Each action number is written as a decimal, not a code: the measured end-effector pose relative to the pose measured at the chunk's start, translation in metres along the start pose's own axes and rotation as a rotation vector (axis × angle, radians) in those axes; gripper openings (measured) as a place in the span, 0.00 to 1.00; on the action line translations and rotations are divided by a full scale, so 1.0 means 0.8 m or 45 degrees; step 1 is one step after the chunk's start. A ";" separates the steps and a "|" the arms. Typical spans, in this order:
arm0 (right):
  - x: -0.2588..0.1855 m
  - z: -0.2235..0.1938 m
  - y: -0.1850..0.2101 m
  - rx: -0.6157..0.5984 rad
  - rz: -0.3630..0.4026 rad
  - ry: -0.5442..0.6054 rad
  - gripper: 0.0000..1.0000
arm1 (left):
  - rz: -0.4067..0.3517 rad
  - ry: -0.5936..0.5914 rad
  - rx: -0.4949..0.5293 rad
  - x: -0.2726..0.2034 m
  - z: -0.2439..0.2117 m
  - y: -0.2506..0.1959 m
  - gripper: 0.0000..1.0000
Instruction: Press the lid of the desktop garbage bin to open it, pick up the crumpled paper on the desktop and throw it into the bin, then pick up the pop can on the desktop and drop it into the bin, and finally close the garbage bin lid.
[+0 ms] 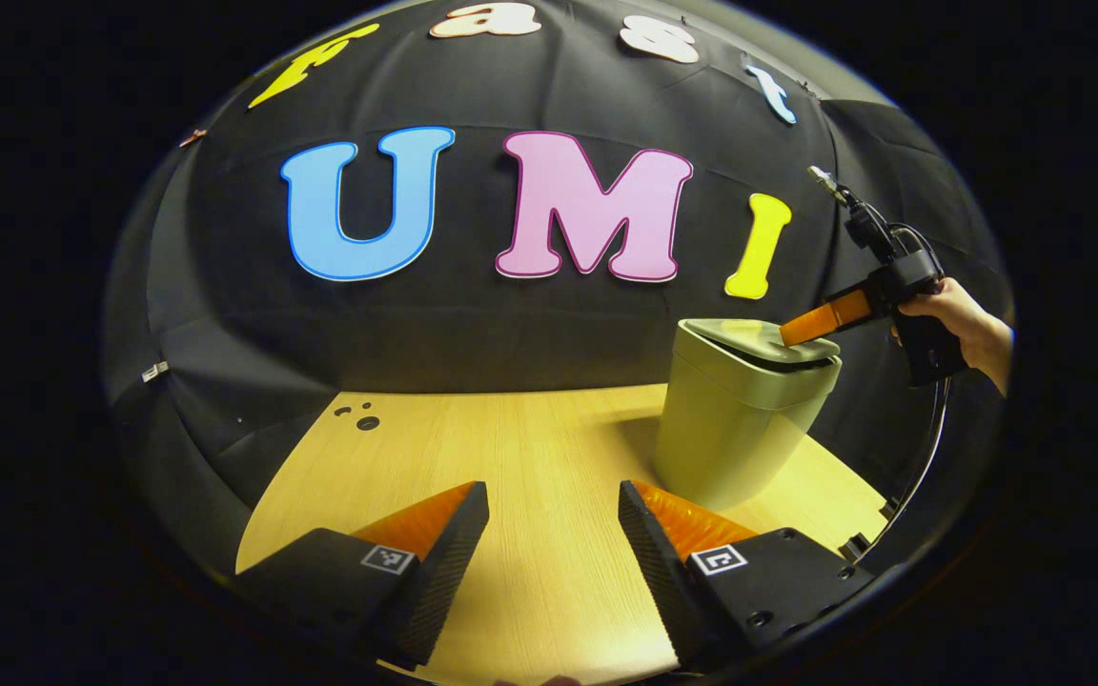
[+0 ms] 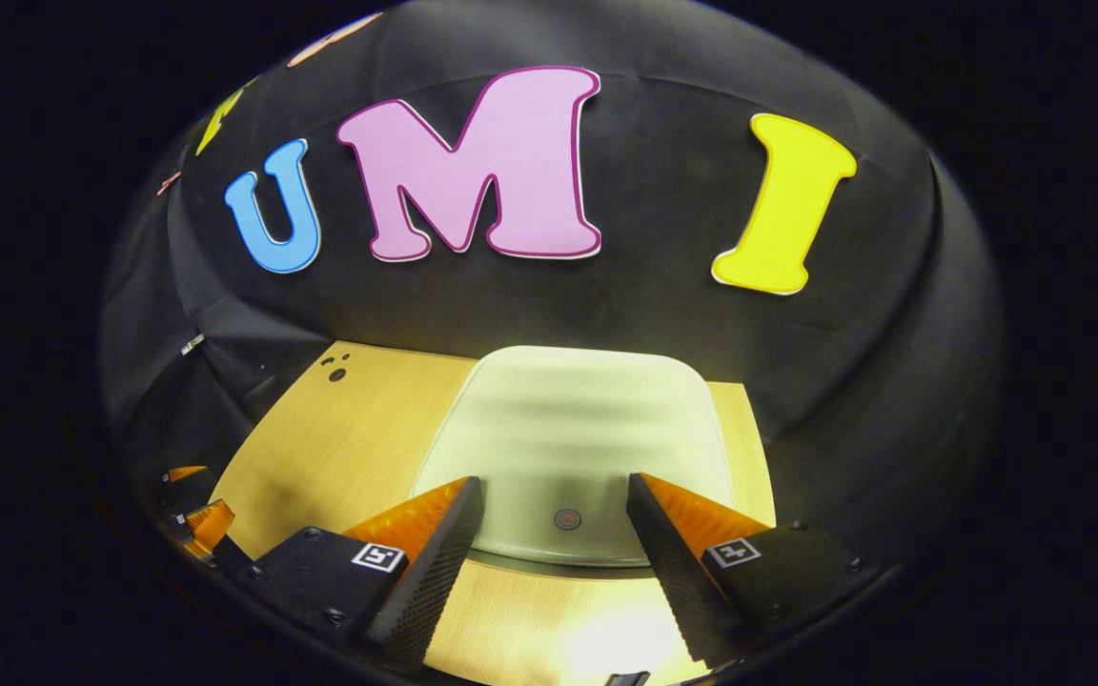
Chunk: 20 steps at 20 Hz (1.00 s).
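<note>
You are looking at a pale green garbage bin [image 1: 735, 419] with a matching pale green lid [image 2: 568, 448]. It is sitting on a light, wood-grained desktop [image 1: 549, 457] showing small black dots [image 1: 358, 416].

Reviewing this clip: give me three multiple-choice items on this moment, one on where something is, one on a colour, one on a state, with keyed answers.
1. Where is the right gripper?
A. over the bin's lid
B. flat on the table
C. behind the bin

2. What colour is the garbage bin?
A. red
B. pale green
C. black

3. How is the lid?
A. taken off
B. swung fully upright
C. down on the bin

Answers: 1 A, in the left gripper view its jaws end above the lid. 2 B, body and lid are both pale green. 3 C, it lies flat on the bin's top. The left gripper hangs open over the table.
</note>
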State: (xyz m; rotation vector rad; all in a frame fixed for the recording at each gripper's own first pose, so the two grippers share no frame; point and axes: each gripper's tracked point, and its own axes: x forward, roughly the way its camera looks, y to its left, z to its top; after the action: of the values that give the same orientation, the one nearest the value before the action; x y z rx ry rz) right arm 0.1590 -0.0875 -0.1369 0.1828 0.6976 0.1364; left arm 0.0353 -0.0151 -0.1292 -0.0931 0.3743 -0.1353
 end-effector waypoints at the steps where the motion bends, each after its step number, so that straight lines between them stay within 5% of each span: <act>1: 0.002 -0.004 -0.001 0.000 -0.001 0.022 0.99 | -0.007 -0.003 -0.003 0.000 -0.001 0.000 0.89; 20: 0.023 -0.025 0.005 -0.016 -0.025 0.559 0.99 | -0.180 -0.063 0.054 0.002 -0.005 0.032 0.90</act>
State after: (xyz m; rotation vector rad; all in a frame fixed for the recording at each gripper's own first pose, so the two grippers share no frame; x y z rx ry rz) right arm 0.1597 -0.0776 -0.1627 0.1344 1.1349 0.1645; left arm 0.0380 0.0095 -0.1361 -0.0809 0.3150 -0.2802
